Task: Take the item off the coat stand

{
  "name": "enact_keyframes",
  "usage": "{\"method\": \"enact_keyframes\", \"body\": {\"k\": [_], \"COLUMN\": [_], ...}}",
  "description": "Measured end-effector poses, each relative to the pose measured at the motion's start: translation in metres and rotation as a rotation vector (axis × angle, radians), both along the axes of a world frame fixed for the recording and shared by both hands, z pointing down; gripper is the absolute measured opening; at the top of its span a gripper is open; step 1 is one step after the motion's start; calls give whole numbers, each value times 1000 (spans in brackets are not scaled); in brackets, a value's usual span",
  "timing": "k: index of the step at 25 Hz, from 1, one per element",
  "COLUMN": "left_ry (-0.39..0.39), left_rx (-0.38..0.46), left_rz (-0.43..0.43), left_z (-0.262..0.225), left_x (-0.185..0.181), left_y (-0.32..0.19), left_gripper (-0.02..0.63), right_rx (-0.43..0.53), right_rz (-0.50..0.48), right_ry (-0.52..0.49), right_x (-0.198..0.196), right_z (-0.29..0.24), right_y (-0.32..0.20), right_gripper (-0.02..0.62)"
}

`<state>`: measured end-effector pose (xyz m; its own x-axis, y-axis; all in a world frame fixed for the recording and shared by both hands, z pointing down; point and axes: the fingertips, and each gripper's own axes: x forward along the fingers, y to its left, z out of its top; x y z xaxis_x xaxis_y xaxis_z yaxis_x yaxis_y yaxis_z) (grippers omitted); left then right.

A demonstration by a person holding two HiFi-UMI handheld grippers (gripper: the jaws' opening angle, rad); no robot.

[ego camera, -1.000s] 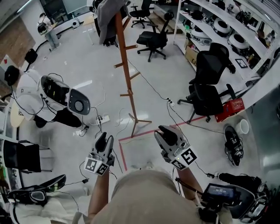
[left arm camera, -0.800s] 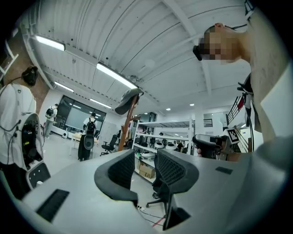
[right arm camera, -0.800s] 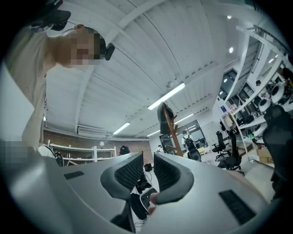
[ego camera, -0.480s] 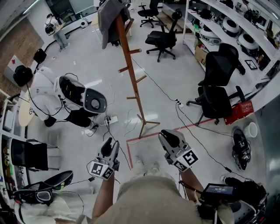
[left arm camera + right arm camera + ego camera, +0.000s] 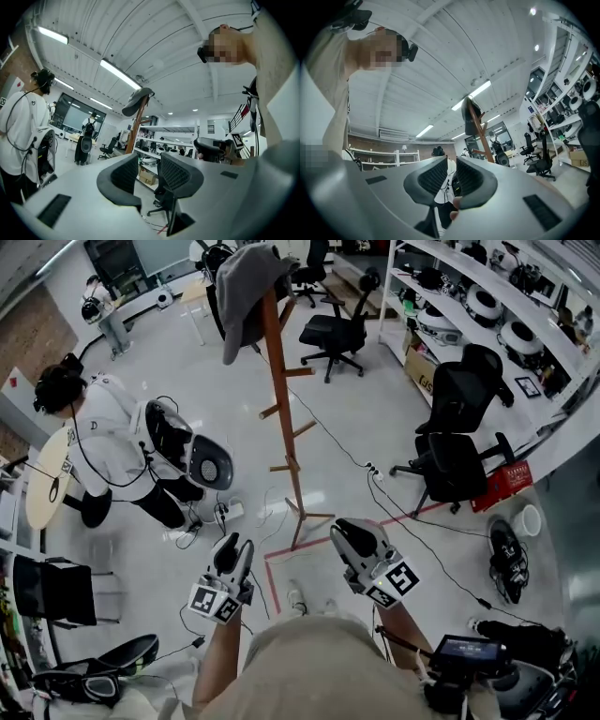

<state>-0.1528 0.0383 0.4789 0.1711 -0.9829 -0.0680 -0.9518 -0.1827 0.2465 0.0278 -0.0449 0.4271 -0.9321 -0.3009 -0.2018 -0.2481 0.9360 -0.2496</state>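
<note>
Office floor [image 5: 187, 381] is separating the left gripper [image 5: 232, 547], gaping empty, and the right gripper [image 5: 352, 531], its jaws just closing partway on nothing, from the grey garment [image 5: 246, 287] hanging atop the coat stand [image 5: 281, 418] ahead, beyond reach.

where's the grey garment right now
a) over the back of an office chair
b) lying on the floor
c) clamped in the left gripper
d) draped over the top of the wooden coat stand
D: in the head view the grey garment hangs over the top of the wooden coat stand, well above the floor.
</note>
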Motion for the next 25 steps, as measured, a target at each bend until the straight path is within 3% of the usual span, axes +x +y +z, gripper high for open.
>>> {"method": "enact_keyframes", "body": {"k": [3, 11, 15, 25], "left_ry": [8, 33, 39, 39], "left_rx": [34, 48, 56, 51], "left_rz": [35, 134, 163, 185], "left_z": [-10, -4, -2, 18], "left_x": [-16, -42, -60, -96], "left_y": [-19, -44, -50, -55], "left_gripper": [147, 147, 146, 146], "right_rx": [13, -83, -171, -156], "right_rz": [4, 30, 29, 78], "right_ry": [0, -73, -159, -110], "right_x": [-16, -42, -54, -84], "right_z": [-8, -11, -15, -2], "right_y": [-9, -25, -33, -39], "right_gripper": [66, 64, 66, 64]}}
